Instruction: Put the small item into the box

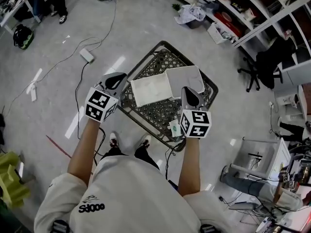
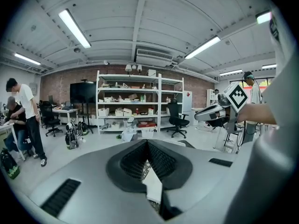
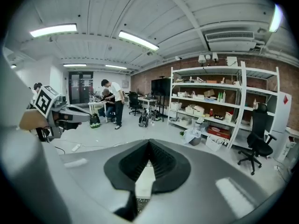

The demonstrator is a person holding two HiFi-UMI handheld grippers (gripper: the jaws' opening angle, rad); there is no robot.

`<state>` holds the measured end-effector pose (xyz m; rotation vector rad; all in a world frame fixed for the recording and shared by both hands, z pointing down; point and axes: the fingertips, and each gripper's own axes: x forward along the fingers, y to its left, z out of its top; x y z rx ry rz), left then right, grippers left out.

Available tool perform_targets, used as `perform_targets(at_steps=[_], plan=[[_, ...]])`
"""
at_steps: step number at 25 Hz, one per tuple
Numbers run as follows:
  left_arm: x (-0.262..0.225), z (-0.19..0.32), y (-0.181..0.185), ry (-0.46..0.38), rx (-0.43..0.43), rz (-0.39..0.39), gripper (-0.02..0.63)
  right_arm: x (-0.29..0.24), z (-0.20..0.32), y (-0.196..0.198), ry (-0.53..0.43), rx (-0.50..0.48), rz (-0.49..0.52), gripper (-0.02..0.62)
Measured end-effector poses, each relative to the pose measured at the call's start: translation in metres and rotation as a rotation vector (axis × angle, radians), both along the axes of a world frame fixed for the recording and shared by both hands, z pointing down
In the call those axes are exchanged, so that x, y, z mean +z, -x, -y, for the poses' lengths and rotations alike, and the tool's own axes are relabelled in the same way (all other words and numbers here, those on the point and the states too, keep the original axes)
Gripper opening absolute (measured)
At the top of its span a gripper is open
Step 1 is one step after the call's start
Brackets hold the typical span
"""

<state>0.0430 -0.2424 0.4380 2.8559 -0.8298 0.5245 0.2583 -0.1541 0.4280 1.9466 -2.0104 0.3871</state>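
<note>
A white open box [image 1: 149,90] with its lid [image 1: 186,78] flapped out to the right lies on a black mesh table [image 1: 160,111]. A small green-and-white packet [image 1: 175,128] rests on the mesh near the table's front edge, just left of my right gripper's marker cube. My left gripper [image 1: 116,78] hovers at the box's left edge, jaws shut and empty. Over the lid's near corner, my right gripper [image 1: 190,95] is also shut with nothing in it. Both gripper views look out level across the room. A strip of white box [image 2: 152,186] shows below the left gripper's jaws.
A cable and a power strip [image 1: 87,55] lie on the floor at the left. Shelving [image 1: 243,8] with boxes runs along the back right, with an office chair [image 1: 265,62] beside it. People stand at desks [image 3: 110,101] far off. My feet [image 1: 129,141] are at the table's front.
</note>
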Motion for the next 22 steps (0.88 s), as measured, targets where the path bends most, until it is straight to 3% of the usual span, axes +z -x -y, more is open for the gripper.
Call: perform_targets(at_steps=[5, 10, 22], plan=[[-0.040, 0.005, 0.000, -0.078, 0.025, -0.038, 0.005, -0.046, -0.002, 0.010, -0.079, -0.019, -0.029, 0.011], [-0.083, -0.006, -0.012, -0.166, 0.060, -0.024, 0.005, -0.094, -0.011, 0.013, -0.163, -0.057, -0.041, 0.011], [-0.141, -0.009, -0.020, -0.292, 0.113, -0.097, 0.005, -0.157, -0.012, 0.039, -0.287, -0.124, -0.107, 0.011]])
